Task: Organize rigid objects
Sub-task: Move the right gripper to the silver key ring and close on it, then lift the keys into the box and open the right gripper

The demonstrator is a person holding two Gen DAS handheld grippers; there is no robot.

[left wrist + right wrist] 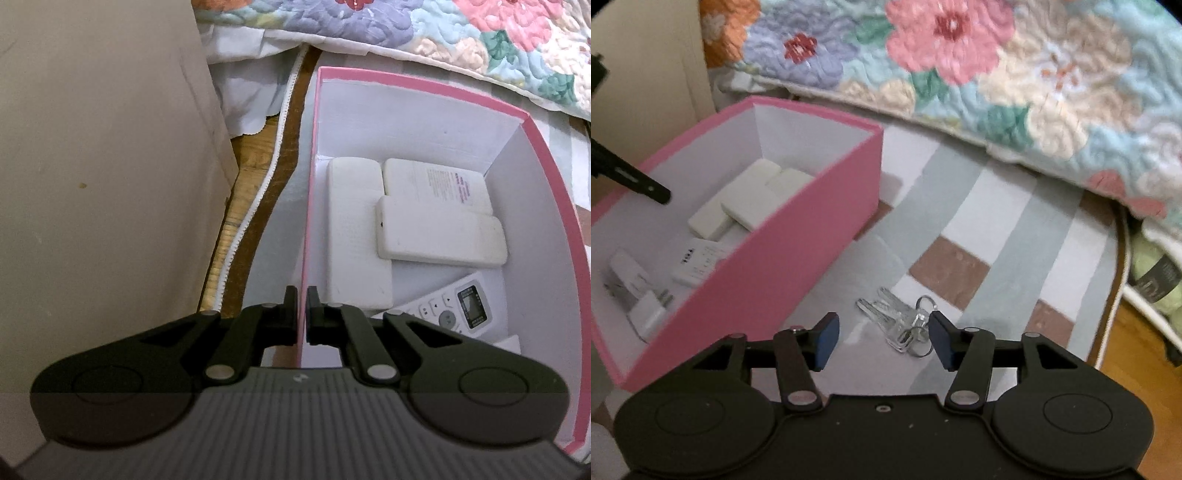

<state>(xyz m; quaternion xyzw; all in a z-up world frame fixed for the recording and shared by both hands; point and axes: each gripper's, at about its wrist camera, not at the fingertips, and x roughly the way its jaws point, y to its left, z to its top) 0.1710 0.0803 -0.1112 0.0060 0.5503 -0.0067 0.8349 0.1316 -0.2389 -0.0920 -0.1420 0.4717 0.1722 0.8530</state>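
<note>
Pinching the pink box wall with the left gripper, steadying it; spreading the right gripper wide around the keys near the striped mat front edge.

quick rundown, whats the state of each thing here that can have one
left hand-held gripper: shut on the pink box wall
right hand-held gripper: open, empty, fingers either side of the keys
pink box: lid off, upright, partly filled
keys: lying flat on the striped cloth, outside the box
white blocks: lying inside the box, overlapping
remote: inside the box, screen up
</note>
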